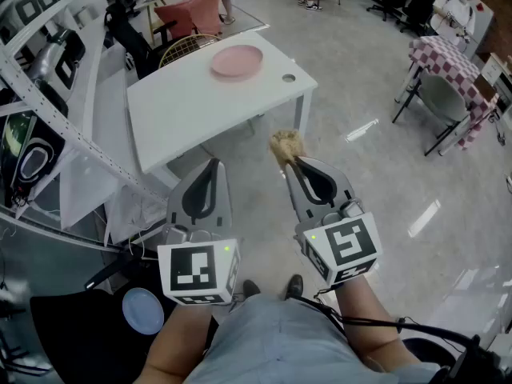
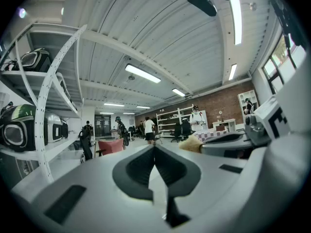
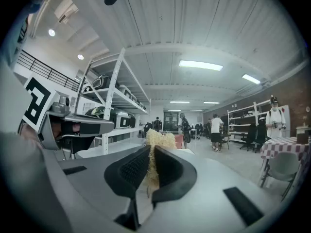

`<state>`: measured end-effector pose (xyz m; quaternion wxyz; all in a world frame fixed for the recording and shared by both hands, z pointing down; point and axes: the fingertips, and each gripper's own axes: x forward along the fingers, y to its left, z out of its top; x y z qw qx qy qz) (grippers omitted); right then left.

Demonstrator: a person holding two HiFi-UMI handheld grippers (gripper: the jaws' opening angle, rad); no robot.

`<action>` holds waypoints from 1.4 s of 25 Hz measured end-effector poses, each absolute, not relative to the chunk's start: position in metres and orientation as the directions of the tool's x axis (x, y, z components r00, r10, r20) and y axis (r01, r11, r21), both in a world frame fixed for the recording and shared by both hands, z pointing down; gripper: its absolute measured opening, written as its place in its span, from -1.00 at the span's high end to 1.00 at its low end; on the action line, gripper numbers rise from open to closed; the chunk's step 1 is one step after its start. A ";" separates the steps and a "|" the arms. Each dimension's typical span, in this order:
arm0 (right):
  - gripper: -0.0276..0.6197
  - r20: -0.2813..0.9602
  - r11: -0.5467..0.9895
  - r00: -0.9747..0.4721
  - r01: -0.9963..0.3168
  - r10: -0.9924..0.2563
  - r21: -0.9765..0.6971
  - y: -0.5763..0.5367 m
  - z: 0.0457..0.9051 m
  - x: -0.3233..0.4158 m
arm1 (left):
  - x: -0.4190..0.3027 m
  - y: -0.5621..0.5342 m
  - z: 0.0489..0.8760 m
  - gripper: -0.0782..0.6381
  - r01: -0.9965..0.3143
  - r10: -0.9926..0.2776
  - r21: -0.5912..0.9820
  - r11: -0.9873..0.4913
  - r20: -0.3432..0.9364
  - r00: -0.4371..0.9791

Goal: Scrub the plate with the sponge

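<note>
A pink plate [image 1: 237, 60] lies near the far end of a white table [image 1: 184, 110], well ahead of both grippers. My right gripper [image 1: 293, 164] is shut on a tan, fibrous sponge [image 1: 286, 145], held in the air short of the table; in the right gripper view the sponge [image 3: 158, 141] sticks out past the jaws. My left gripper [image 1: 211, 166] hangs beside it, shut with nothing between its jaws. In the left gripper view the left gripper [image 2: 154, 148] points level into the room, and the sponge [image 2: 192, 143] shows at the right.
White shelving [image 1: 48, 94] with helmets runs along the left. A small round lid [image 1: 289, 78] sits on the table's right corner. A pink chair [image 1: 192, 14] stands behind the table. A checkered table [image 1: 444, 58] and grey chair [image 1: 444, 98] stand far right. People stand far off.
</note>
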<state>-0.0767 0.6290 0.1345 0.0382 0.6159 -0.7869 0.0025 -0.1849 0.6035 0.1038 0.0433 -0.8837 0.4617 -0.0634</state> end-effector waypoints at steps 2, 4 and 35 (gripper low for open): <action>0.81 0.062 0.243 -0.240 -0.969 -0.969 0.042 0.630 0.135 -0.072 | -0.182 0.602 0.105 0.74 -0.808 -0.822 -0.156 -0.568 0.061 0.566; 0.81 0.061 0.245 -0.242 -0.969 -0.968 0.041 0.630 0.135 -0.069 | -0.179 0.603 0.107 0.74 -0.809 -0.824 -0.164 -0.565 0.058 0.564; 0.81 0.109 0.312 -0.319 -0.947 -0.941 -0.077 0.579 0.182 0.001 | -0.109 0.553 0.159 0.74 -0.816 -0.833 -0.174 -0.552 0.171 0.527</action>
